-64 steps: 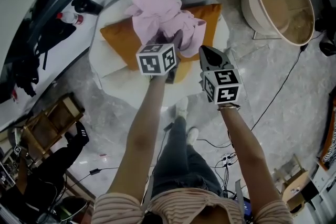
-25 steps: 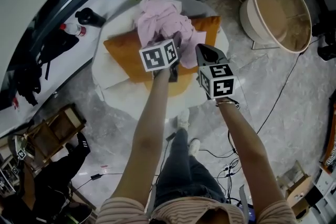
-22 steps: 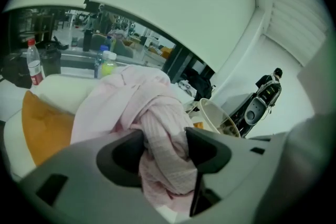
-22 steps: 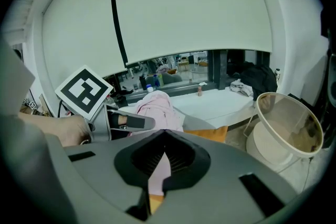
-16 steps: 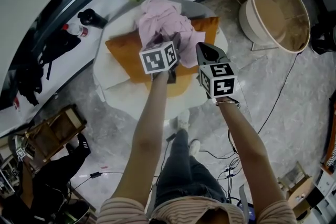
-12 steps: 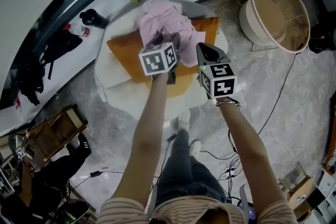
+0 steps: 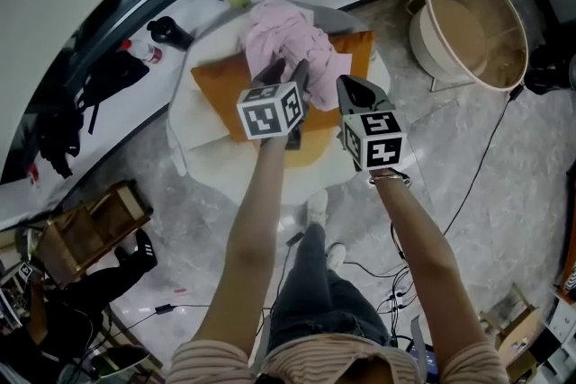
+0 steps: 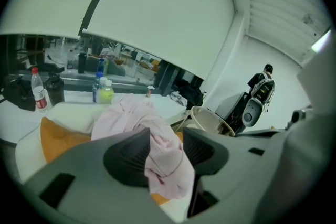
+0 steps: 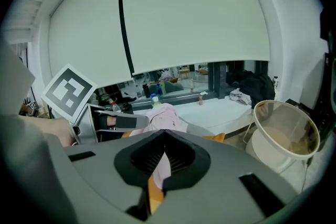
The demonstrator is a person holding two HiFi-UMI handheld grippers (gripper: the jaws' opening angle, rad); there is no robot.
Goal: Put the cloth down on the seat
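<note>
Closing loosely, left gripper (image 8: 165, 136) jaws straddle pink cloth (image 7: 288, 36) on orange cushion (image 7: 220, 85); right gripper (image 9: 164, 138) clenched, empty.

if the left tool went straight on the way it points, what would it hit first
The pink cloth: it sits between the left tool's closing jaws, apparently not gripped. Beyond it lies the orange cushion, though depth is hard to judge.

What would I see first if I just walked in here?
A crumpled pink cloth lies on an orange cushion on the round white seat, right in the middle. The left gripper is at the cloth, its jaws closing with a fold of it between them. A big round basket stands off to the right.
</note>
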